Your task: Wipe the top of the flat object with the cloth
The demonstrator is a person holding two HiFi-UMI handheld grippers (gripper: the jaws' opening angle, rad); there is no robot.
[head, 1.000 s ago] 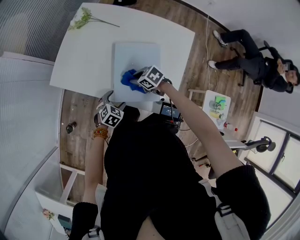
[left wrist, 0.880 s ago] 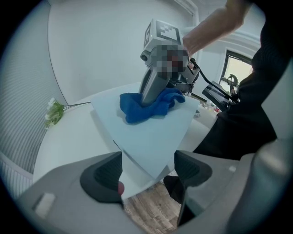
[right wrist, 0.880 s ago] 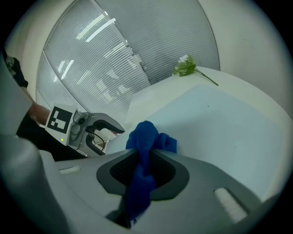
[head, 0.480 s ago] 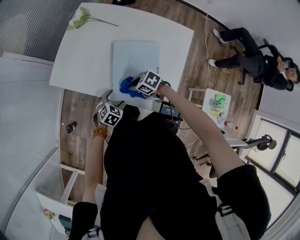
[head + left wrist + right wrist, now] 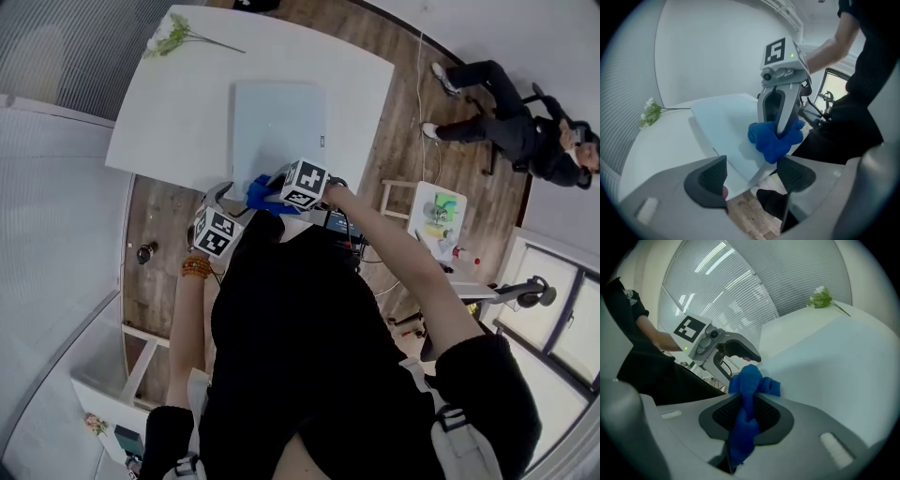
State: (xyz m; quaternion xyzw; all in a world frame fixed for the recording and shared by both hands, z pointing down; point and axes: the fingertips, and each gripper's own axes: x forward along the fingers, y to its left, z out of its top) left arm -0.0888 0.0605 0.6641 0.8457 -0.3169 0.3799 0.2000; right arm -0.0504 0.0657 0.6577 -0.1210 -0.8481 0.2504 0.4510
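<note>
Grips a crumpled blue cloth (image 5: 257, 194) in the right hand-held gripper (image 5: 746, 405), jaws clenched on the fabric (a bunch pokes out past the tips). Has it at the lower edge of the pale blue flat rectangular slab (image 5: 278, 122), centre of the head view, near the slab's lower left corner. Holds the left hand-held gripper (image 5: 752, 176) just below and left of that, released, jaws apart around nothing, over the edge of the white table (image 5: 178, 103). Upper left of the frame: a green flower sprig (image 5: 173, 36) on the table, well apart from the slab.
</note>
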